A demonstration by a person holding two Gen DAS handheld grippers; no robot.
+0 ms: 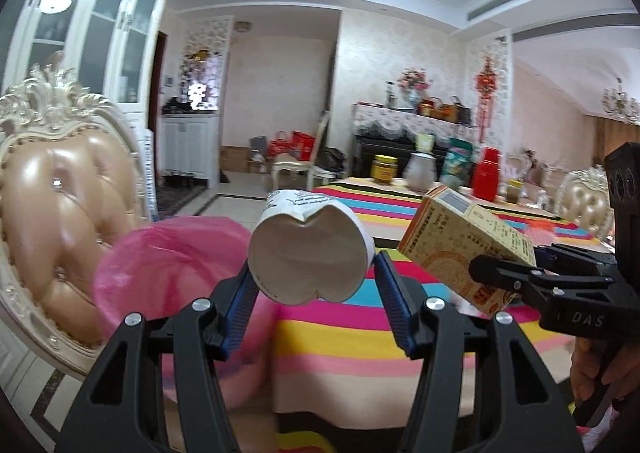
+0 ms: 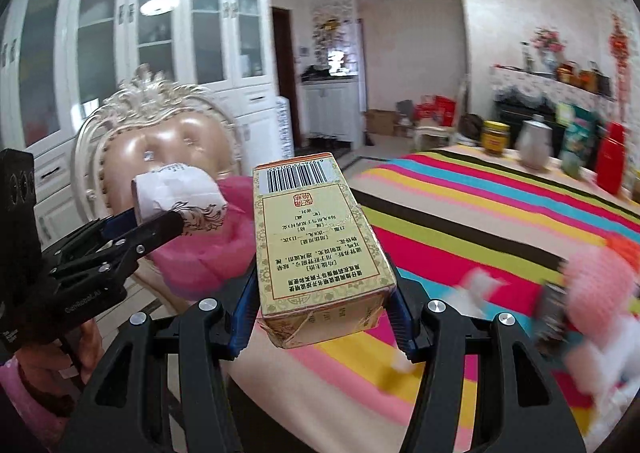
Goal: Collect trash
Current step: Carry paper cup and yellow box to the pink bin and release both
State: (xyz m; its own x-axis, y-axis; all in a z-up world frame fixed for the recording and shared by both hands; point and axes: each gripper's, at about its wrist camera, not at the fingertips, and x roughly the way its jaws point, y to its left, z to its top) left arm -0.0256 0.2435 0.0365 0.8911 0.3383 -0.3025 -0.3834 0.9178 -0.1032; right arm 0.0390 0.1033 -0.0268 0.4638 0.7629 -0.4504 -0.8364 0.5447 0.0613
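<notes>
My left gripper (image 1: 312, 285) is shut on a squashed white paper cup (image 1: 308, 253), held in the air beside a pink trash bag (image 1: 168, 265) to its left. The cup also shows in the right wrist view (image 2: 176, 193), with the pink bag (image 2: 216, 249) behind it. My right gripper (image 2: 320, 313) is shut on a yellow cardboard box (image 2: 316, 245) with a barcode, held above the table's edge. In the left wrist view the box (image 1: 460, 249) and the right gripper (image 1: 500, 273) are at the right, close to the cup.
A striped tablecloth covers the table (image 1: 360, 317). A jar (image 1: 384, 169), a pitcher (image 1: 420, 173) and a red container (image 1: 486, 173) stand at its far end. A cream padded chair (image 1: 60, 213) stands left of the bag. Blurred pink and white items (image 2: 592, 293) lie on the table at right.
</notes>
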